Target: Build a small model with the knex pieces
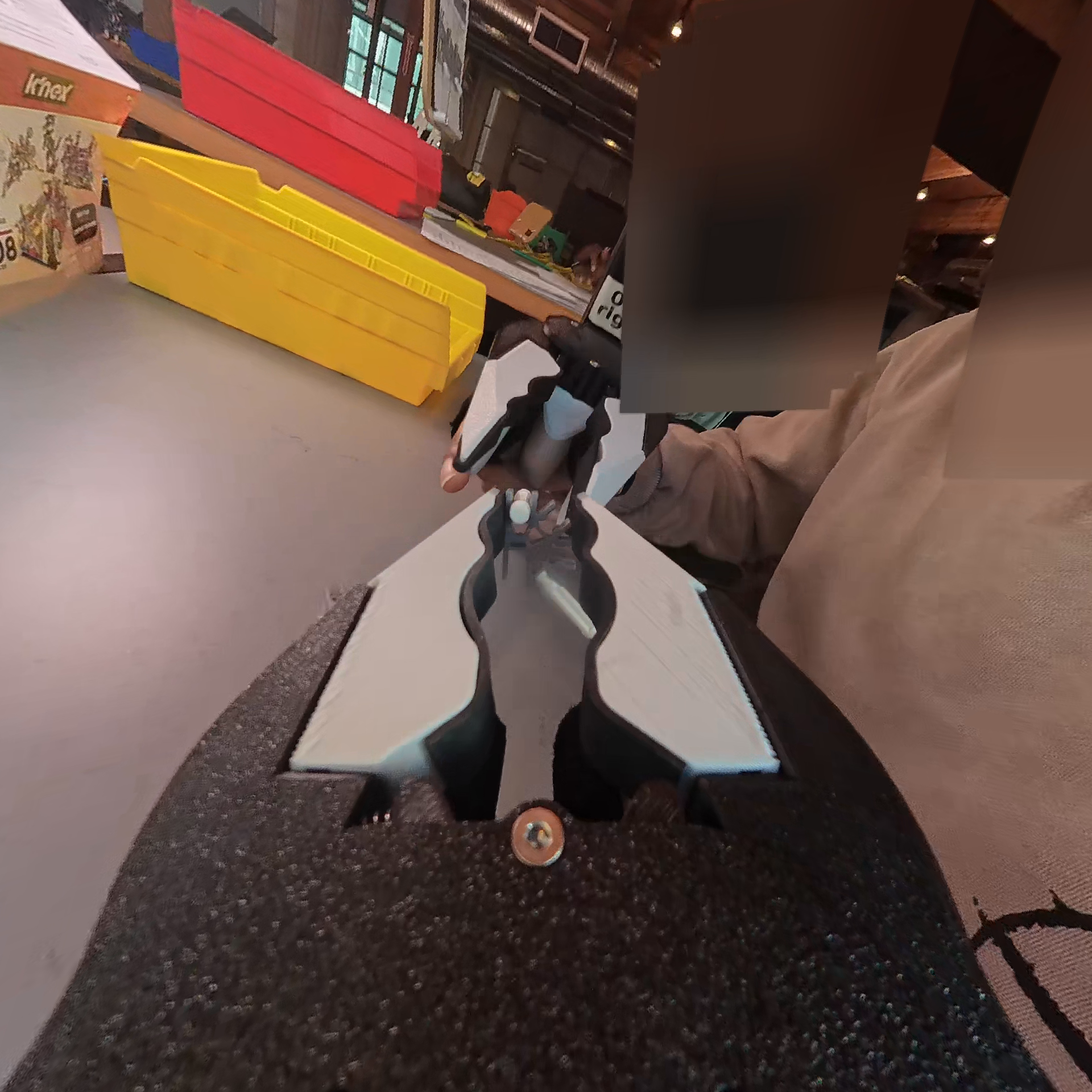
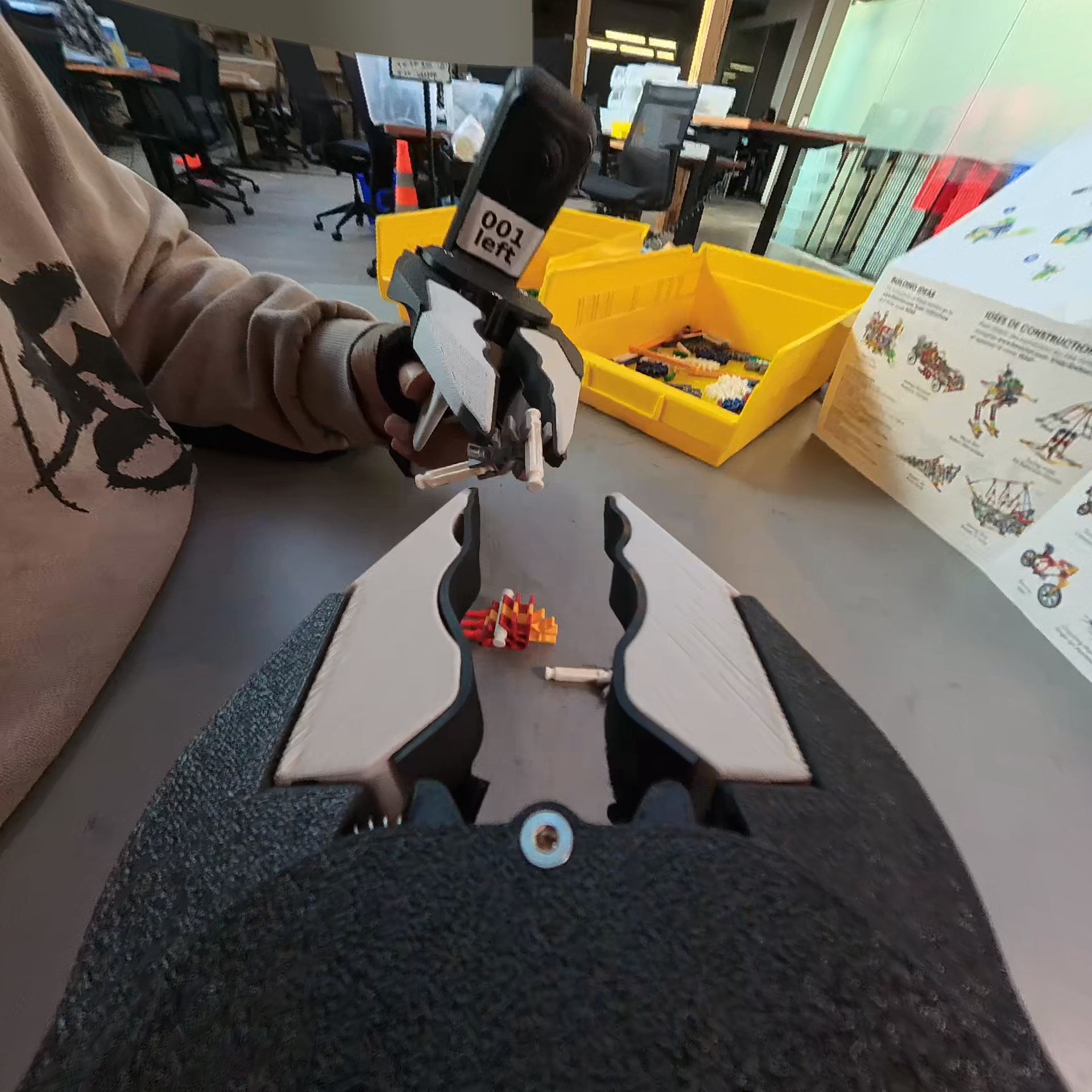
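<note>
Left wrist view, left edge first: printed cardboard box [image 1: 41, 195] cut off by the frame, carrying a brand mark and pictures of models, wording left unread. Next to it, nested yellow bins [image 1: 283, 266] on the grey table [image 1: 177, 473], with a red bin [image 1: 307, 118] behind on another surface. Wide bare tabletop in front of the bins. At centre, left gripper [image 1: 535, 502] nearly closed at the tips, pinching a small grey connector assembly [image 1: 523, 514] with white rods, mostly hidden by the fingers. Just beyond, right gripper [image 1: 520, 413] facing it, partly covered. Beige sleeve [image 1: 738, 473] filling the right side. Right wrist view, again from the left: same sleeve and a hand [image 2: 408, 408] gripping the left gripper's handle, camera above it bearing a white label with writing. Assembly raised off the table, near the right gripper's spread tips, not touching. Right gripper [image 2: 540, 502] wide open and holding nothing, above a red and orange connector cluster [image 2: 511, 620] and a loose white rod [image 2: 579, 673], one end hidden behind the right finger. Farther right, open yellow bin [image 2: 709, 331] with mixed small pieces, too small to sort out, then the box, cropped by the edge.
</note>
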Motion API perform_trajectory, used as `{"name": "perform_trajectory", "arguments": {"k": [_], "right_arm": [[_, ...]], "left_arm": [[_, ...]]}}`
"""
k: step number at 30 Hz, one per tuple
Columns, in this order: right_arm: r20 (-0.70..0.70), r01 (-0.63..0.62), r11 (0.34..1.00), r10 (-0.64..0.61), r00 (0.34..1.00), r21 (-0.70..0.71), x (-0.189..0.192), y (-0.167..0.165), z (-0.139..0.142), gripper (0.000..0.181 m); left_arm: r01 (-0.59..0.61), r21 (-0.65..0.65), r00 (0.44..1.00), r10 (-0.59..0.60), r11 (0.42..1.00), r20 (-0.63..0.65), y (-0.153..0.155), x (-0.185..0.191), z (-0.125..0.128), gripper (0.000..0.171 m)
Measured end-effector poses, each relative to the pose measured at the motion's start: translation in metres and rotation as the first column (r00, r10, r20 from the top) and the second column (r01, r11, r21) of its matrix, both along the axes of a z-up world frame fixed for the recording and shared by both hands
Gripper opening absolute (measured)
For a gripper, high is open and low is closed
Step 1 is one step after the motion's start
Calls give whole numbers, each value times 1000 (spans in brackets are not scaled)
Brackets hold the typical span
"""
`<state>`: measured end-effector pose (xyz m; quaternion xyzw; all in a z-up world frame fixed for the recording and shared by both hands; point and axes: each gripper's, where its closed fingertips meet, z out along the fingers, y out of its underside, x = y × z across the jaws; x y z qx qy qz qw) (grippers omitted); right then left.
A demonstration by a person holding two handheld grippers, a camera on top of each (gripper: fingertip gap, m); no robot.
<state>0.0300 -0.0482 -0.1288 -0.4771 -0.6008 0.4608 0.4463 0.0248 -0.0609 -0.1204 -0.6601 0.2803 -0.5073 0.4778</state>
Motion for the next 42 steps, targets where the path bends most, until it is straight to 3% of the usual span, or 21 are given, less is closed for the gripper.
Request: {"name": "perform_trajectory", "arguments": {"k": [3, 7, 11, 14, 19, 23, 30, 36, 40, 42], "right_arm": [[177, 53, 999, -52, 983, -1, 1, 16, -32, 39], [437, 103, 993, -114, 892, 50, 10, 33, -80, 39], [551, 122, 992, -123, 825, 38, 9, 41, -97, 57], [611, 58, 994, -100, 786, 88, 8, 42, -104, 66], [644, -36, 999, 5, 765, 34, 2, 43, -108, 61], [639, -42, 999, 11, 769, 33, 4, 50, -107, 29], [695, -128, 990, 52, 717, 57, 32, 32, -104, 29], [812, -254, 967, 153, 564, -6, 70, -8, -106, 29], [801, -252, 967, 121, 586, 38, 65, -9, -108, 30], [766, -242, 969, 126, 631, 40, 61, -8, -100, 42]], "left_arm": [[-62, 4, 989, 62, 998, -133, 11, -10, -19, 22], [-84, 18, 982, 85, 996, -171, 16, -16, -22, 22], [-66, 30, 962, 72, 997, -265, 17, -18, -38, 22], [-28, 64, 930, 49, 998, -365, 15, -18, -52, 22], [46, 101, 967, -18, 994, -256, 3, -12, -32, 22], [106, 114, 977, -83, 988, -196, -9, -2, -24, 22], [185, 152, 967, -152, 971, -206, -28, 24, -25, 22], [245, 163, 907, -166, 956, -388, -45, 64, -54, 22], [221, 173, 903, -134, 960, -408, -40, 69, -57, 22], [181, 173, 932, -112, 968, -346, -35, 64, -47, 22]]}}
